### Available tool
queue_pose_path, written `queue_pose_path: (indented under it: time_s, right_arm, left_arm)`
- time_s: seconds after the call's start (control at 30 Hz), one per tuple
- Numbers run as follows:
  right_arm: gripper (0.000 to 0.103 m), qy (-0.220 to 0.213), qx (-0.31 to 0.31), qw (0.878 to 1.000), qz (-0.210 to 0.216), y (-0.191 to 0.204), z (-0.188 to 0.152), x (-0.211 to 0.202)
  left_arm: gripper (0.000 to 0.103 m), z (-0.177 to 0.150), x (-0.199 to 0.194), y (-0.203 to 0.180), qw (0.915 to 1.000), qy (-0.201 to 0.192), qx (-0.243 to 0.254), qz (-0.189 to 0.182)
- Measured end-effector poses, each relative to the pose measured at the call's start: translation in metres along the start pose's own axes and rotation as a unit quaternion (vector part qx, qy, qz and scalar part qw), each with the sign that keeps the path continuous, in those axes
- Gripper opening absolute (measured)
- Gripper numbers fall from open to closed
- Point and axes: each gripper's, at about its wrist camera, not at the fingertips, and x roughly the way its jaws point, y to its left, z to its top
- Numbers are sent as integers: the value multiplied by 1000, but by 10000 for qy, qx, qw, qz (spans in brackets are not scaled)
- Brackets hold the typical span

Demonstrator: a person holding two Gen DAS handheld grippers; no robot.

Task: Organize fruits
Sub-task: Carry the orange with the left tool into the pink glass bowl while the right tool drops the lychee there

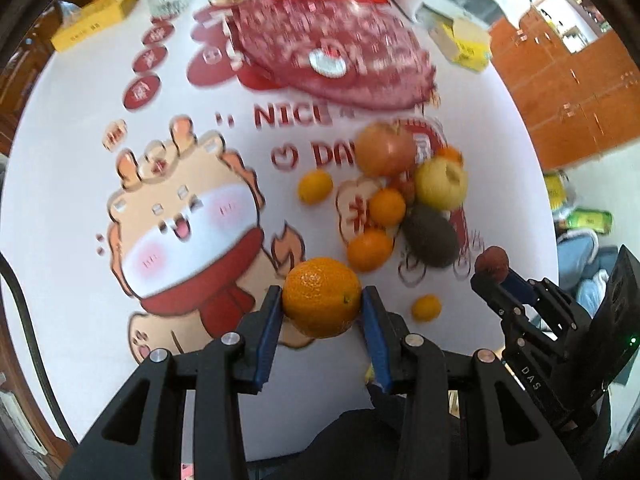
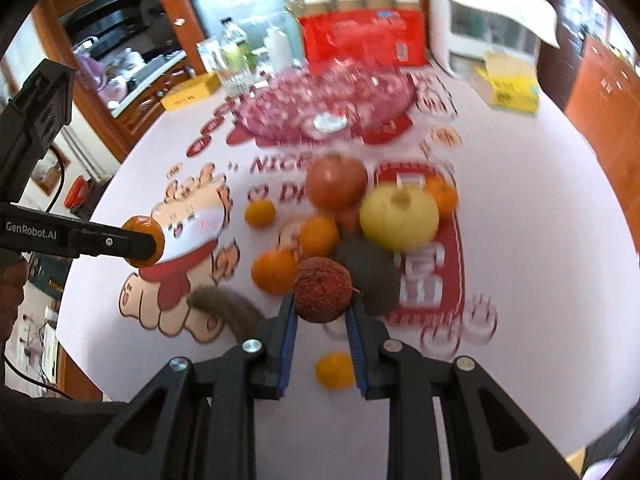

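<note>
My left gripper (image 1: 322, 295) is shut on a round orange (image 1: 320, 300), lifted above the white printed table (image 1: 72, 168). My right gripper (image 2: 322, 305) is shut on a rough red-brown lychee (image 2: 322, 288). Each gripper shows in the other view: the right gripper (image 1: 491, 271) at the right, the left gripper (image 2: 152, 243) at the left. Below lies a fruit pile: a red apple (image 2: 336, 182), a yellow apple (image 2: 400, 216), a dark avocado (image 2: 370, 276) and several small oranges (image 2: 318, 236). A pink glass bowl (image 2: 324, 108) stands behind the pile.
A fuzzy brown kiwi (image 2: 226, 306) and a lone small orange (image 2: 334, 370) lie near the table's front. At the back stand a red carton (image 2: 362, 36), yellow boxes (image 2: 508, 84), a glass jar (image 2: 232, 64) and a white appliance (image 2: 488, 24). Wooden cabinets surround the table.
</note>
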Motion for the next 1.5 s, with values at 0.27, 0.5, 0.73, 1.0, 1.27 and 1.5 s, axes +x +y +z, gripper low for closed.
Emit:
queue_pose_path:
  time_s: [0.27,0.5,0.73,1.0,1.27,1.5]
  right_arm:
    - [24,-469,-462,9975,257,-13,68,-4]
    - [24,-753,-575,9949,340,-22,119,3]
    - [24,-748,-383,9950,535,-30,146,33]
    - [25,-352,-40,9969,702,-40,150,79]
    - [29,-90,148,9968,783,-47,152,103]
    - [45,-260,125,9965,787,-44,152,88]
  left_arm:
    - [38,49,-34,-4,9980,-575,-165,213]
    - [38,91,-44,-13,9950,-954,-160,239]
    - [39,125,-26,-13,9929,-1182,-152,27]
    - [39,151,20,-10,9952,-930,-158,-253]
    - [47,161,39,-6,9949,-908,-388,-206]
    - [57,152,18,-11,9929,-1146,-259,-209]
